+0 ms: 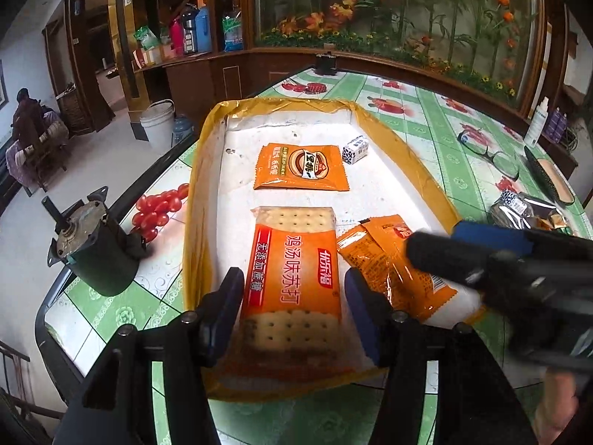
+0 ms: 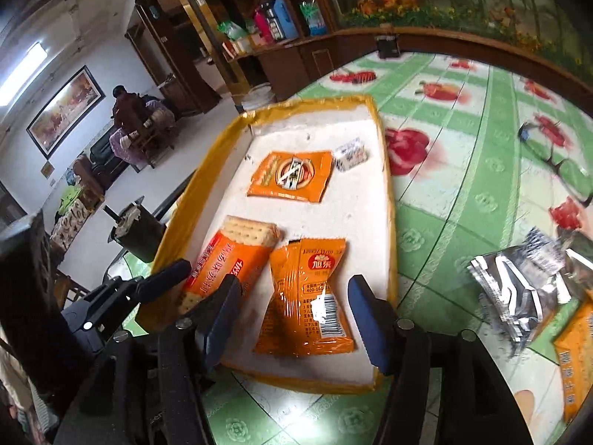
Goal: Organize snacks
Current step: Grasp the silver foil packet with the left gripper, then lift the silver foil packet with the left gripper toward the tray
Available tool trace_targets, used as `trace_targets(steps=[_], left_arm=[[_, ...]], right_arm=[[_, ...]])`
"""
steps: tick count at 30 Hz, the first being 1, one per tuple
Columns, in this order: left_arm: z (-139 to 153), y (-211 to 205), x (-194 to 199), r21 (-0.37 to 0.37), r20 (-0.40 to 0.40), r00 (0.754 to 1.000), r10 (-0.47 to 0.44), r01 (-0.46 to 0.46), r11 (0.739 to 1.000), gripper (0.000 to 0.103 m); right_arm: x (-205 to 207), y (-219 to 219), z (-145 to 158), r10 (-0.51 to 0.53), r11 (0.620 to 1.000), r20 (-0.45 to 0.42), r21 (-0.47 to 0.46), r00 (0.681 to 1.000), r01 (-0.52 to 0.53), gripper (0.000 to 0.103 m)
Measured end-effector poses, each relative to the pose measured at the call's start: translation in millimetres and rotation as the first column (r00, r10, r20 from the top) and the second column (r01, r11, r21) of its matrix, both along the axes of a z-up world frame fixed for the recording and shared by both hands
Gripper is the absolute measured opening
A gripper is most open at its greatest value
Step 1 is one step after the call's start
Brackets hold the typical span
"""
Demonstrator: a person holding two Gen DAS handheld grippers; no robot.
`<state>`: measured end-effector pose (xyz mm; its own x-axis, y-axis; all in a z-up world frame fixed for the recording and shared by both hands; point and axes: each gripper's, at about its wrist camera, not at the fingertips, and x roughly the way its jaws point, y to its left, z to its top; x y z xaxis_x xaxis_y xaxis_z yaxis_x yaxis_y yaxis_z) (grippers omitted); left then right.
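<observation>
- On the cracker packet (image 1: pixel 292 278), nearest of the snacks in the yellow-edged tray (image 1: pixel 207 141), the large white characters read 鸡汤味苏打; a red strip beside them reads 无添加蔗糖.
- On the orange sachet (image 2: pixel 305 293) just beside the cracker packet, a logo reads 旭东; below it are the digits "400-161" and a barcode, the rest too small to read.
- On the burger-print packet (image 1: pixel 302 167), beyond the cracker packet, the print is inverted and cannot be made out for certain.
</observation>
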<state>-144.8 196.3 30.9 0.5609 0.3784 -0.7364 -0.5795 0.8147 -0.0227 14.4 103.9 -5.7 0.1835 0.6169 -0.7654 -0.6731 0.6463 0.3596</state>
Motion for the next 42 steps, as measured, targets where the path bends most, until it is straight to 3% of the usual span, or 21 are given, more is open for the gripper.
trace_targets(steps=[2,9,13,18,21,24,27,34,36,37,39,42], left_arm=[[2.7,-1.9,-4.5,-0.004,0.025,1.0,-0.005,0.005,1.0,0.063],[27.8,-20.9,-12.8,0.054,0.08,0.996,-0.05,0.046,0.998,0.066],[43.7,-43.2,-6.2,0.073,0.107,0.985,-0.137,0.13,0.989,0.071],[47.2,-80.9,23.3,0.063,0.108,0.944,-0.312,0.307,0.95,0.083],[46.7,-103.1,52.9,0.051,0.1,0.903,-0.418,0.415,0.908,0.089],[41.3,-120.3,90.0,0.056,0.027,0.874,-0.486,0.484,0.873,0.092],[32.6,-130.3,127.4,0.065,-0.052,0.864,-0.501,0.504,0.861,0.092],[-1.7,-144.5,192.7,0.0,-0.217,0.817,-0.534,0.547,0.837,0.092],[-12.1,-144.8,196.1,0.004,-0.234,0.83,-0.506,0.521,0.853,0.089],[-14.0,-144.2,195.9,-0.002,-0.22,0.839,-0.498,0.51,0.86,0.08],[-10.9,-141.1,187.0,-0.013,-0.152,0.861,-0.485,0.489,0.872,0.077],[0.2,-147.1,169.8,0.046,-0.102,0.872,-0.479,0.485,0.873,0.075]], right_arm=[[1.0,-7.7,9.2,-0.01,0.999,0.006,0.034,1.0,0.01,0.065],[21.4,-73.5,36.1,-0.092,0.983,-0.03,0.155,0.995,0.096,0.065],[39.4,-125.8,41.3,-0.178,0.968,-0.037,0.175,0.983,0.182,0.065],[57.6,-194.0,35.1,-0.305,0.931,-0.098,0.18,0.947,0.318,0.068],[65.7,-221.6,28.3,-0.362,0.9,-0.162,0.194,0.918,0.389,0.069],[71.4,-237.4,27.6,-0.384,0.877,-0.214,0.219,0.898,0.427,0.07],[71.5,-240.2,30.5,-0.395,0.87,-0.208,0.228,0.895,0.437,0.072],[67.3,-243.2,28.0,-0.388,0.869,-0.221,0.236,0.895,0.435,0.073],[66.9,-242.7,27.5,-0.389,0.871,-0.216,0.23,0.896,0.434,0.073],[66.1,-243.3,27.4,-0.393,0.868,-0.218,0.233,0.894,0.438,0.074],[66.4,-244.7,27.6,-0.391,0.866,-0.224,0.239,0.893,0.439,0.074],[64.7,-246.4,27.9,-0.393,0.863,-0.224,0.244,0.892,0.442,0.074]])
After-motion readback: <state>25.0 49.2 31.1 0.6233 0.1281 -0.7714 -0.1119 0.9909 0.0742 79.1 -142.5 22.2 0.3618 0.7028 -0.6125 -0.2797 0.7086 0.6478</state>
